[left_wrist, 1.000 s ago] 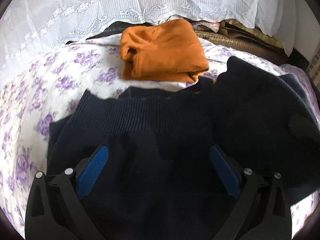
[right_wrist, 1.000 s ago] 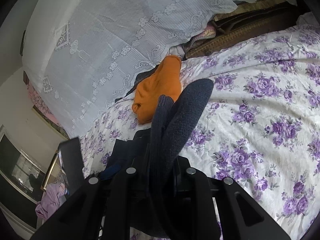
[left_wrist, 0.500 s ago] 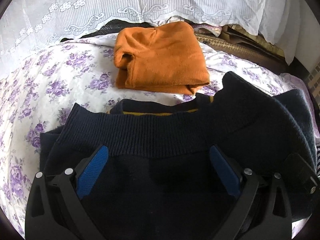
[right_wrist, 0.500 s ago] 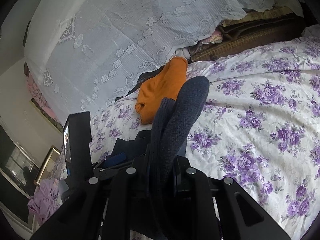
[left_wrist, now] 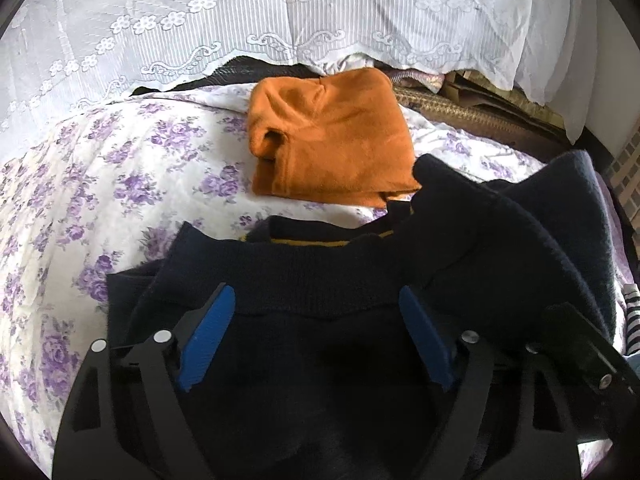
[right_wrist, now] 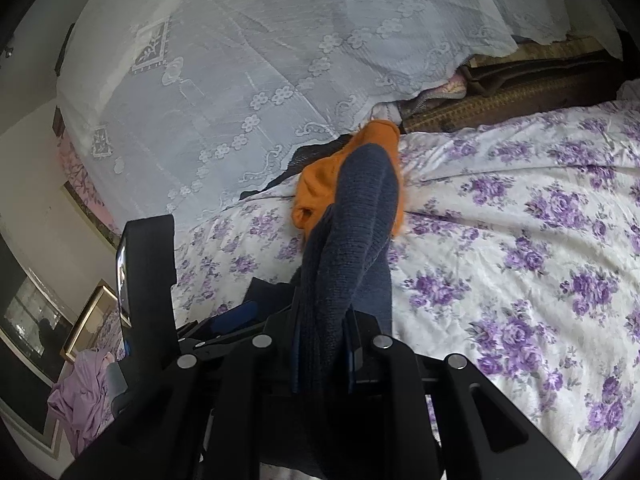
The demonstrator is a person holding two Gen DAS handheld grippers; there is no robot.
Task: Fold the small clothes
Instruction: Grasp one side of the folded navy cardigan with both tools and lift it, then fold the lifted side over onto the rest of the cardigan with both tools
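Observation:
A dark navy knit sweater (left_wrist: 320, 280) lies on the floral bed sheet (left_wrist: 100, 200), its ribbed hem facing away. My left gripper (left_wrist: 316, 312) is open, its blue pads (left_wrist: 208, 332) spread just above the sweater body. My right gripper (right_wrist: 322, 344) is shut on a fold of the same navy sweater (right_wrist: 352, 232) and holds it raised; that raised part shows at the right of the left wrist view (left_wrist: 552, 240). A folded orange garment (left_wrist: 332, 140) lies beyond the sweater near the lace cloth.
A white lace cloth (left_wrist: 280, 20) hangs at the head of the bed. A brown woven edge (left_wrist: 480, 116) runs behind the orange garment. The left gripper's body (right_wrist: 148, 280) shows in the right wrist view. A lilac cloth (right_wrist: 80, 392) lies off the bed's left side.
The left gripper has moved forward over the sweater toward the hem. The right gripper has carried the raised navy fold further toward the orange garment. Both keep their jaw states.

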